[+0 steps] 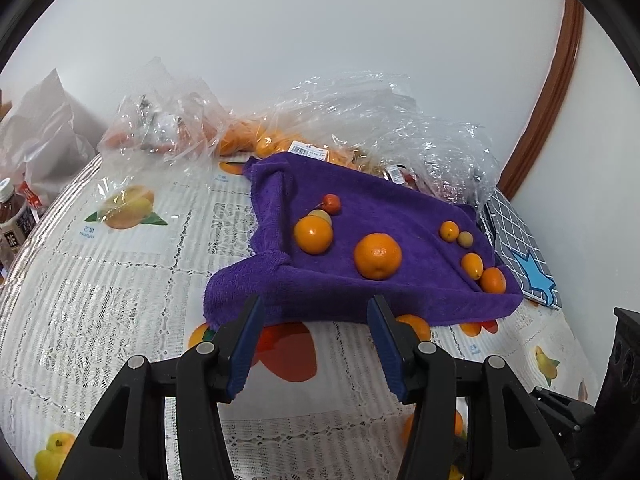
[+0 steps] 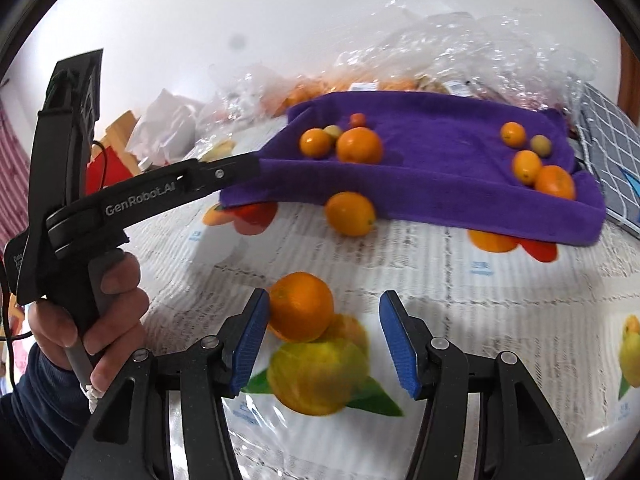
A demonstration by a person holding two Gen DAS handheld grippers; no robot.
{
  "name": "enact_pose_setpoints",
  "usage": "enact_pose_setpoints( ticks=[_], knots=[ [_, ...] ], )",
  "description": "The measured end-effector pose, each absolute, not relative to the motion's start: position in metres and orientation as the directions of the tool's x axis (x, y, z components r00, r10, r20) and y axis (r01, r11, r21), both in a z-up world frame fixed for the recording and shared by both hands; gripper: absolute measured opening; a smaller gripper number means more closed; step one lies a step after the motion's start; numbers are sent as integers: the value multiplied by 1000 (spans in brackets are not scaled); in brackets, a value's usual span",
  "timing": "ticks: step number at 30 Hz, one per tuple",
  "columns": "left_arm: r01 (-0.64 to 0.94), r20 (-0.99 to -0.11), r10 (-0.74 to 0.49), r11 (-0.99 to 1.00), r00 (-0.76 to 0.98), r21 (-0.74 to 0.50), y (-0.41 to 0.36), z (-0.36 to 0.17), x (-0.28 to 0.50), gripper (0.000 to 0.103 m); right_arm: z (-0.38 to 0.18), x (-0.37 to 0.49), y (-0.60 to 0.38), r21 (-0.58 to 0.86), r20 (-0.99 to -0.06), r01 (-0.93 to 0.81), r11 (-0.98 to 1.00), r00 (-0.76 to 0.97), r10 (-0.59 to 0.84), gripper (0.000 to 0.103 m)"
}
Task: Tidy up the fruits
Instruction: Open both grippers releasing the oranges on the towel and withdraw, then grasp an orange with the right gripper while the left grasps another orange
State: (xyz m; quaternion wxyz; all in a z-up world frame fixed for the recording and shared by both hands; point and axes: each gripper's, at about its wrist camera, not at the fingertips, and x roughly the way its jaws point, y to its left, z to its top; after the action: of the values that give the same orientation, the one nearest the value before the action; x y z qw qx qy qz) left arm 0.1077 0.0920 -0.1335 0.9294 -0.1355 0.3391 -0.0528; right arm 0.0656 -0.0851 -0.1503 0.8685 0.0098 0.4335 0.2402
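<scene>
A purple towel (image 1: 360, 280) (image 2: 440, 152) lies on the table with several oranges, kumquats and a small red fruit (image 1: 332, 203) on it. A large orange (image 1: 377, 256) sits mid-towel. My left gripper (image 1: 316, 312) is open and empty at the towel's near edge; its arm (image 2: 160, 196) shows in the right wrist view. My right gripper (image 2: 324, 312) is open over the tablecloth, with a loose orange (image 2: 301, 306) touching its left finger. Another orange (image 2: 350, 214) (image 1: 414, 326) lies by the towel's front edge.
Clear plastic bags (image 1: 360, 120) with more fruit stand behind the towel. A checked grey bag (image 1: 520, 252) lies to its right. A drink bottle (image 1: 12, 220) and white bags are at the far left. The tablecloth (image 1: 120, 280) has printed fruit pictures.
</scene>
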Motion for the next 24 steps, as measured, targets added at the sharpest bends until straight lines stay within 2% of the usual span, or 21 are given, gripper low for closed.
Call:
enact_pose_setpoints(
  ticks=[7, 12, 19, 24],
  knots=[
    [-7, -620, -191, 954, 761, -301, 94, -133, 108, 51, -156, 67, -67, 214, -770, -471, 856, 457, 444, 54],
    [-11, -618, -193, 951, 762, -310, 94, -133, 109, 51, -159, 65, -59, 218, -775, -506, 834, 430, 463, 36],
    [-7, -619, -183, 956, 763, -292, 90, -134, 109, 51, -153, 64, -82, 197, -759, -447, 872, 493, 424, 35],
    [12, -614, -203, 954, 763, -301, 87, -133, 108, 51, -146, 70, -127, 134, -762, -340, 931, 565, 316, 35]
  ],
)
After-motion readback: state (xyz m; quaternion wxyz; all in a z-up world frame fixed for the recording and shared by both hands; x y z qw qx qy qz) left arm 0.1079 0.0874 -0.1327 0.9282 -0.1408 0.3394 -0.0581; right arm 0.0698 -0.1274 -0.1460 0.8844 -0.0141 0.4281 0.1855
